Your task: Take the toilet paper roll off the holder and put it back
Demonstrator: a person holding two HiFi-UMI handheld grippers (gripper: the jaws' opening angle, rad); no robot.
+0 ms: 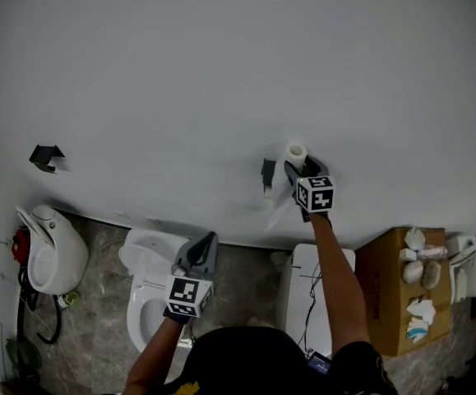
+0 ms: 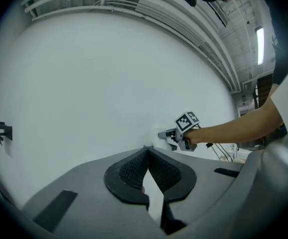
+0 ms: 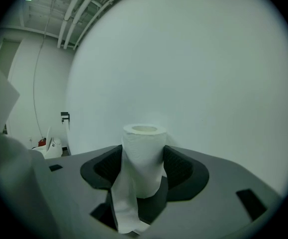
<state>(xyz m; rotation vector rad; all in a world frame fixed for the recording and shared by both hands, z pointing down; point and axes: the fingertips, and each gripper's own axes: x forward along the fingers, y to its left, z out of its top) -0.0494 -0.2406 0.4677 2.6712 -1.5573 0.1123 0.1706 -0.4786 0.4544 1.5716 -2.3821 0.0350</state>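
Observation:
A white toilet paper roll (image 1: 296,154) stands upright between the jaws of my right gripper (image 1: 292,168), close to the white wall. In the right gripper view the roll (image 3: 144,156) fills the gap between both pads, and a loose tail of paper (image 3: 125,203) hangs down in front. The small black holder (image 1: 268,174) sits on the wall just left of the roll, apart from it. My left gripper (image 1: 210,240) hangs lower, above the toilet, with its jaws shut and nothing in them. From the left gripper (image 2: 146,151) view the right gripper (image 2: 169,134) shows by the wall.
A white toilet (image 1: 149,296) is below my left gripper, and a white cistern (image 1: 313,290) below my right arm. A cardboard box (image 1: 385,299) with small items stands at the right. Another black wall fitting (image 1: 47,157) and a white fixture (image 1: 54,252) are at the left.

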